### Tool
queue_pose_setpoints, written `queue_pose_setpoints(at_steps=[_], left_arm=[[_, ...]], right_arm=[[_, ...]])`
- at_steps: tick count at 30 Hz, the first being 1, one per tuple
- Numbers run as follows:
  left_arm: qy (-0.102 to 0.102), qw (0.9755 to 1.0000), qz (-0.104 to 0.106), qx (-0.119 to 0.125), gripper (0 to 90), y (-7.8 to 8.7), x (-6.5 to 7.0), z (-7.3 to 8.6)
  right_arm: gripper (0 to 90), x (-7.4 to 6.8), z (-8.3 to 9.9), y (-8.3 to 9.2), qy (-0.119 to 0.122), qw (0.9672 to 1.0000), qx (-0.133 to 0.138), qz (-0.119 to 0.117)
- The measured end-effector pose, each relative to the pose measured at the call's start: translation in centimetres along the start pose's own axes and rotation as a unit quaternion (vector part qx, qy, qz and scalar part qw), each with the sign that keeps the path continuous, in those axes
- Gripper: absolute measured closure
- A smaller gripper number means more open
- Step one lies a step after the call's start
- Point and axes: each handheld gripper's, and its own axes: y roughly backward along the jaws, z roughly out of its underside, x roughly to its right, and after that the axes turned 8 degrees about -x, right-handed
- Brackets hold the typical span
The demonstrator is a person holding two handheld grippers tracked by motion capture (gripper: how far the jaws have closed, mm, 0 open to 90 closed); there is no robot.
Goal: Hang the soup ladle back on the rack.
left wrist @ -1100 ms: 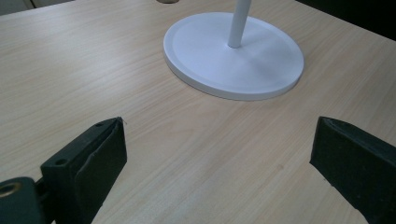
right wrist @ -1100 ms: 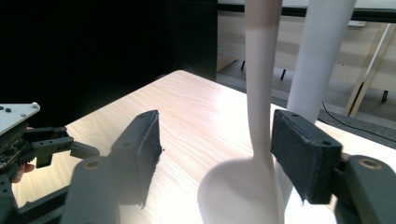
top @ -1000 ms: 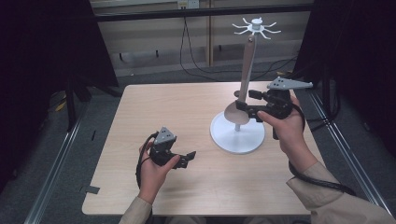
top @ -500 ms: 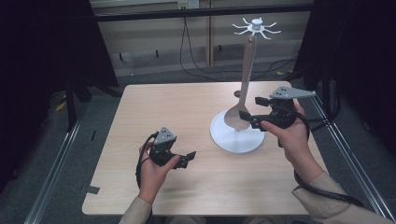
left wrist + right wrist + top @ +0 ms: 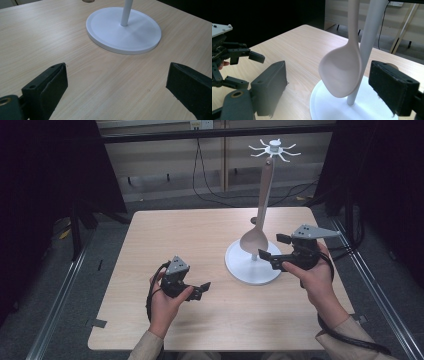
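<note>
Up high, spoon point(image 5: 256, 236) hangs off rack hook point(image 5: 274, 144); right claw point(image 5: 274, 248) view crops hook.

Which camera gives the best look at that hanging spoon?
The right gripper view: the spoon hangs close up, its bowl plain beside the stand's pole. The high view shows the whole spoon small, hanging from the top hooks. The left gripper view catches just a sliver of it at the top edge.

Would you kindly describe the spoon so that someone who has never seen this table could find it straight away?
On the right half of the wooden table stands a white stand with a round base, a thin pole and hooks at its top. The spoon hangs from one hook, bowl downward beside the pole, just above the base. It is the only pale beige, long-handled item there.
</note>
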Motion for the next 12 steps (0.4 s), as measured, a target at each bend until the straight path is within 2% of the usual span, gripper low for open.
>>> queue_pose_setpoints(at_steps=[12], left_arm=[[0.0, 1.0, -0.001, -0.001, 3.7, 0.1, 0.1, -0.1]], right_arm=[[12.3, -0.3, 2.3, 0.4, -0.009, 1.0, -0.002, 0.001]])
